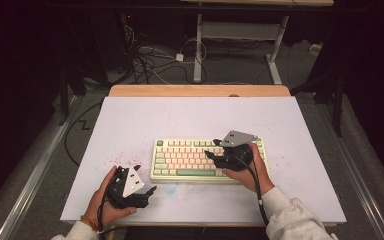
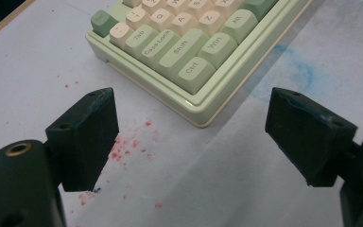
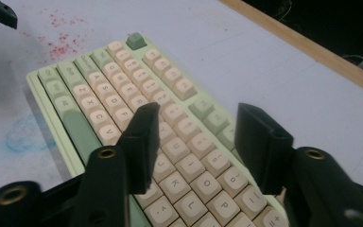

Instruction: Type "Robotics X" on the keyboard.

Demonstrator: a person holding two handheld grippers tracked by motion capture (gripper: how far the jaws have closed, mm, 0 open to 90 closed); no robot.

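A pale green keyboard [image 1: 190, 160] with cream keys lies at the middle of the white tabletop. My right gripper [image 1: 211, 148] hovers over the keyboard's right half, pointing left. In the right gripper view its jaws [image 3: 198, 113] stand open above the letter keys [image 3: 118, 104], with nothing between them. My left gripper [image 1: 146, 178] rests in a hand on the table, just off the keyboard's front left corner. Seen from the left gripper view, its jaws [image 2: 194, 137] are wide open and empty, facing the corner of the keyboard [image 2: 184, 52] with the Ctrl and Shift keys.
Red specks [image 1: 117, 160] dot the white table cover [image 1: 180, 120] left of the keyboard, and a blue smudge [image 2: 293, 71] lies near its front edge. A wooden strip [image 1: 200, 91] borders the far side. Cables and desk legs are on the floor beyond.
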